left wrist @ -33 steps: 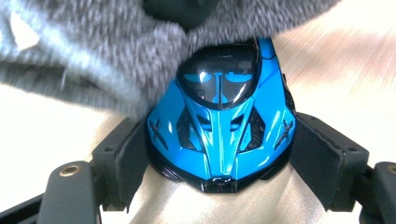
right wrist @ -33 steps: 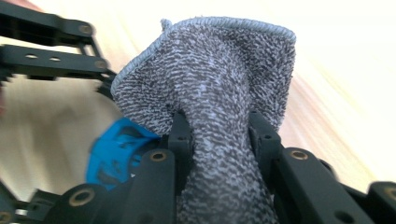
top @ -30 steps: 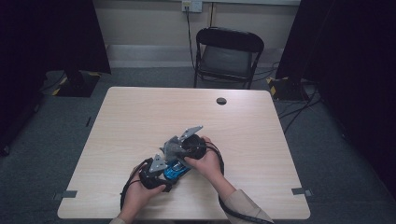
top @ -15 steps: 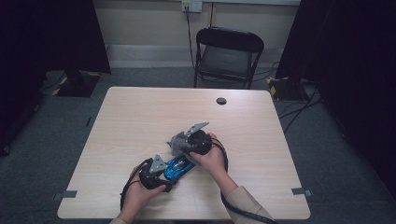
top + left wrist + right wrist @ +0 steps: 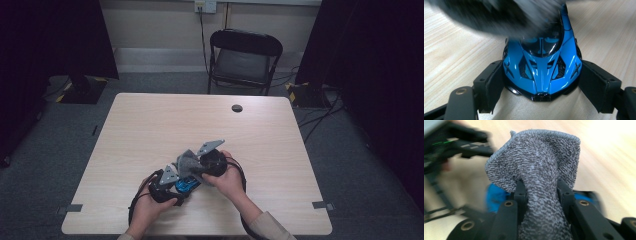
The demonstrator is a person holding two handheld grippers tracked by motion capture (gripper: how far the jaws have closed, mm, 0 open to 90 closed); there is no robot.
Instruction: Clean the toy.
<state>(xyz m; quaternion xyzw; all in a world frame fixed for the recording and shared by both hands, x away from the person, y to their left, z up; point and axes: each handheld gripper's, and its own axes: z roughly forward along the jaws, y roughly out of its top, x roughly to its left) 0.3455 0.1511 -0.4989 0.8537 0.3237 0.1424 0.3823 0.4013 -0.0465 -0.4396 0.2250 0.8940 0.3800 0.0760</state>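
Observation:
A blue toy sports car (image 5: 541, 65) rests on the pale wooden table (image 5: 150, 125), and my left gripper (image 5: 543, 78) is shut on its sides near the nose. In the high view the car (image 5: 186, 185) lies between the two hands near the table's front edge. My right gripper (image 5: 540, 192) is shut on a bunched grey terry cloth (image 5: 536, 170). It holds the cloth (image 5: 187, 162) directly over the car, whose blue body (image 5: 495, 197) shows blurred behind the jaws. The cloth hides the car's rear in the left gripper view.
A small black round cap (image 5: 236, 108) sits in the table top near the far edge. A black folding chair (image 5: 244, 60) stands behind the table. Cables lie on the floor at the right, and dark curtains hang on both sides.
The right gripper has shifted a little with the cloth over the car. The left gripper and the car have stayed where they were.

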